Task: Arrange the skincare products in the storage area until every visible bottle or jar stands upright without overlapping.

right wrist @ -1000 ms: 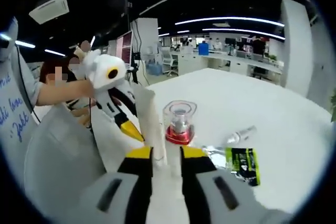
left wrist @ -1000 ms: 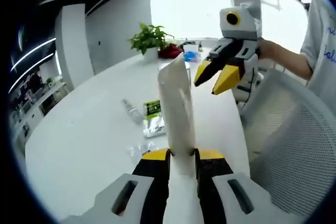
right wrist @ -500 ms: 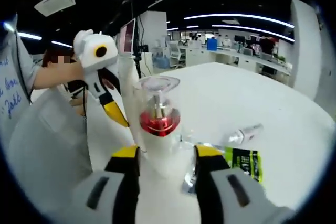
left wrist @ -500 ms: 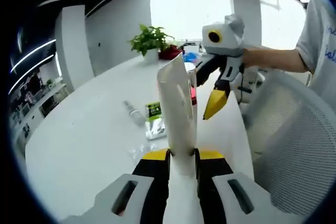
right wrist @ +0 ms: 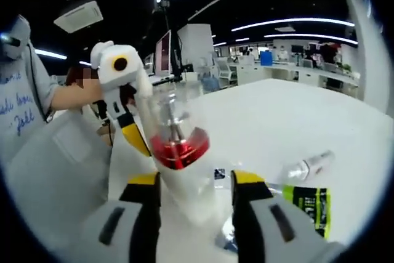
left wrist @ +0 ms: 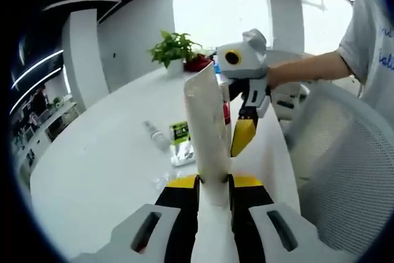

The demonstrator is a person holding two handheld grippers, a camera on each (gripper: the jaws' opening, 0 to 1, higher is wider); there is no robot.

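- Left gripper view: my left tongs (left wrist: 213, 181) are clamped on a tall white tube (left wrist: 208, 133), which stands up between the yellow-tipped jaws, above the white tabletop (left wrist: 104, 164).
- Beyond the tube, my right tongs (left wrist: 241, 137) come in from the right, yellow tips pointing down beside the tube, a person's arm (left wrist: 301, 69) behind them.
- Left of the tube, a green-and-white sachet (left wrist: 180, 135) and a small clear bottle (left wrist: 155, 133) lie flat on the tabletop; a potted plant (left wrist: 176, 46) stands far behind it.
- Right gripper view: my right tongs (right wrist: 196, 180) sit apart around a clear bottle with a red collar (right wrist: 178, 143); I cannot tell whether the jaws press it.
- Right of that bottle lie the green sachet (right wrist: 309, 204) and the small clear bottle (right wrist: 308, 165).
- Left of it, the left tongs (right wrist: 136, 141) hang tips down.
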